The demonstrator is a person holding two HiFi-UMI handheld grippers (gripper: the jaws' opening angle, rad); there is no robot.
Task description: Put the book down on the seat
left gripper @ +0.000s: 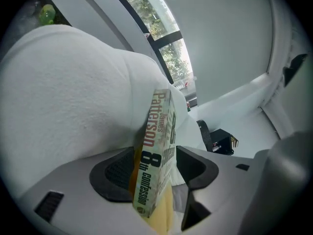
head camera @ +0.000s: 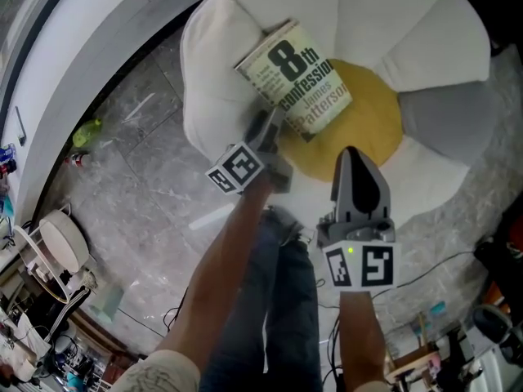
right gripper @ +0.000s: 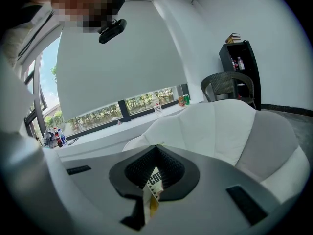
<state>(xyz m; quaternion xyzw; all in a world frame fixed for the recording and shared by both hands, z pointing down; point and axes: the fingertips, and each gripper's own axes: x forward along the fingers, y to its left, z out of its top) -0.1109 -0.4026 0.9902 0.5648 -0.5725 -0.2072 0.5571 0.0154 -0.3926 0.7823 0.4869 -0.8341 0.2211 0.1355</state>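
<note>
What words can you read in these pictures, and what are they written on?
"8th confession" and "James Patterson": front cover of the book, head view.
"James Patterson" and "8th confession": the book's spine, left gripper view.
"CO": a sliver of the book, right gripper view.
Small print at the cover's top: too small to read.
Label on the bottle, right gripper view: too small.

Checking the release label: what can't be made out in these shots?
- Head view: whether the book lies flat on the seat; the book hides its underside.
- Head view: the gap of the left gripper, blurred.
- Right gripper view: book mostly hidden behind the right gripper; only a sliver shows.
</note>
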